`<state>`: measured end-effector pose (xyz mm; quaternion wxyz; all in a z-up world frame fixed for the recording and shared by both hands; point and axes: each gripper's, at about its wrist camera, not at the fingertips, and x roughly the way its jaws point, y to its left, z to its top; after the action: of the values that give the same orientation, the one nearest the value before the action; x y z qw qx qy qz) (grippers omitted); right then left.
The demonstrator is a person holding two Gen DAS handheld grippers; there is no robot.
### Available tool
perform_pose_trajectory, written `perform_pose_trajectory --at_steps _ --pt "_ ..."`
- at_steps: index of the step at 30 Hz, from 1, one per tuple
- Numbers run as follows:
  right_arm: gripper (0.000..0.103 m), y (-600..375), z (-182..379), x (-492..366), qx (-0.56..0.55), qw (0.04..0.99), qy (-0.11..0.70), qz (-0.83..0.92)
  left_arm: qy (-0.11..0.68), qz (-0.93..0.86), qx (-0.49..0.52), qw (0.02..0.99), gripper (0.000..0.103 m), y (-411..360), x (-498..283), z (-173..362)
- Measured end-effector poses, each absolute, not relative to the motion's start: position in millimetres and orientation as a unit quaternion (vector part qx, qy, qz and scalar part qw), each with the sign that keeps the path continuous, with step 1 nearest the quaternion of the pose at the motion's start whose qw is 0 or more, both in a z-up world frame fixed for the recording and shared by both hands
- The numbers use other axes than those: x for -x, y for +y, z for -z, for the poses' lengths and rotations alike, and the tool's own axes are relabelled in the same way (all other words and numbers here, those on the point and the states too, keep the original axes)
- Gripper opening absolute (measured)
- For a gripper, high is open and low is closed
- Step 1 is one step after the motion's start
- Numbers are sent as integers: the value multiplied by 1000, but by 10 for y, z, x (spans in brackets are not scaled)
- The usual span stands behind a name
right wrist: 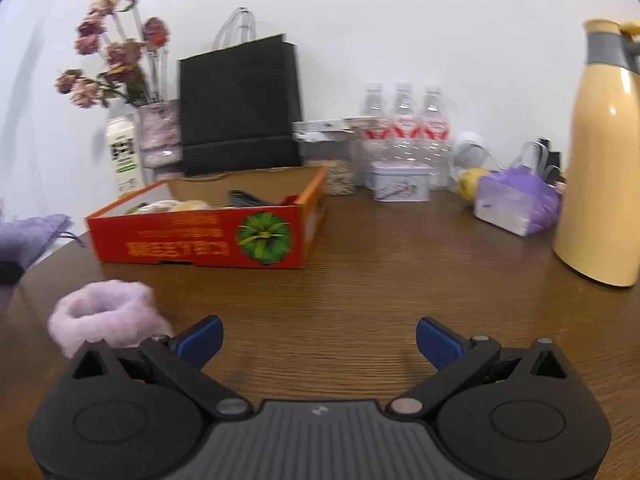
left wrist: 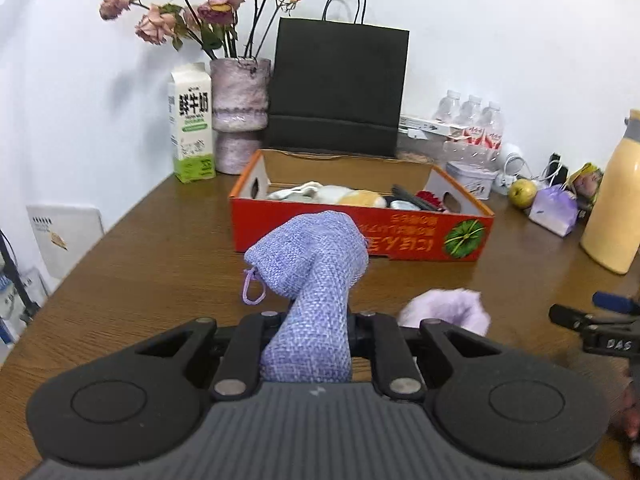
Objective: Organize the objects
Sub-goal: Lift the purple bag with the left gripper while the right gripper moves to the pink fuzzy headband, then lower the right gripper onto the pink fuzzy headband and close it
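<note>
We see a brown wood-grain table against a white wall, from two cameras that each look along a hand-held gripper.

The left gripper has its black fingers pressed together on a lavender woven drawstring pouch. The pouch stands up out of the jaws, raised off the table, its fuller end leaning towards a red and orange cardboard tray box just beyond it. A thin lilac cord loop hangs from the pouch's left side. In the right wrist view the same pouch shows at the far left edge.

The right gripper hovers low over bare table with its blue-tipped fingers spread wide apart, gripping nothing. Just to its left lies a fluffy pale purple ring-shaped scrunchie, resting on the table close beside the left finger; whether they touch we cannot tell.

The tray box is open on top and already holds several soft items in white, yellow, dark and red, too jumbled for us to name.

Behind the box stands a black paper carrier bag. To its left are a mottled pink vase of dried roses and a white and green milk carton. To the right are three clear water bottles, a small pale tin, a yellow-green apple, a purple and white packet and a tall cream-yellow thermos jug.
</note>
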<state>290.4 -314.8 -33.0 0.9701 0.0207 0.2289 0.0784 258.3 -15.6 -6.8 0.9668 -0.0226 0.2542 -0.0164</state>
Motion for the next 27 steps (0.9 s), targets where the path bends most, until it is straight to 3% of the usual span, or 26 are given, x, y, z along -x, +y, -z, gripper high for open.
perform_pose_trajectory --at_steps 27 --pt "103 -1842 284 -2795 28 953 234 -190 204 40 21 978 15 184 -2661 384"
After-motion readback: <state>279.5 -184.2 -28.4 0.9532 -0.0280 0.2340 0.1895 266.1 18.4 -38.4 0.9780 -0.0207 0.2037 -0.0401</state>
